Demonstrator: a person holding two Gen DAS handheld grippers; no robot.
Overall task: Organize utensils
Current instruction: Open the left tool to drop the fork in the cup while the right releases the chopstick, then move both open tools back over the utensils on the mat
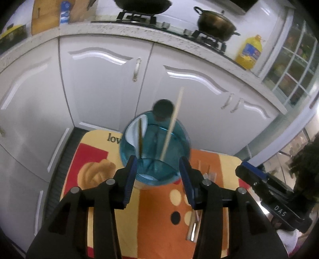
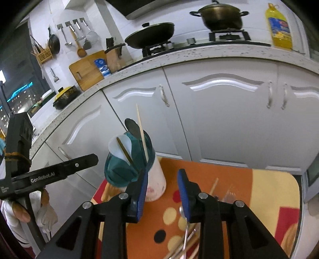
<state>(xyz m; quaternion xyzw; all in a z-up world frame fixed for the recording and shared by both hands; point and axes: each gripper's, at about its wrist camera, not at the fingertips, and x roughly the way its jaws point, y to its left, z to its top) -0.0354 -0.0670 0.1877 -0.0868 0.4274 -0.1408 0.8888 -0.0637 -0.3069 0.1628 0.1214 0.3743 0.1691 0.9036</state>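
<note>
1. We see the left gripper (image 1: 158, 173) with its jaws apart and nothing between the blue pads.
2. Just beyond it stands a blue cup (image 1: 154, 151) on a patterned mat (image 1: 157, 219).
3. In the cup lean a pale chopstick (image 1: 173, 123), a white spoon (image 1: 135, 133), a thin brown stick (image 1: 140, 137) and a dark spoon (image 1: 163, 108).
4. Loose utensils (image 1: 194, 227) lie on the mat to the right.
5. The right gripper (image 1: 279, 199) shows at the right edge.

A home kitchen: a speckled stone counter (image 2: 199, 53) tops white cabinet doors (image 2: 223, 117). On the counter sits a gas hob carrying a wok (image 2: 149, 35) and a lidded pot (image 2: 219, 17); a cooking-oil bottle (image 2: 280, 27) stands beside it, ladles (image 2: 79, 39) hang above.
</note>
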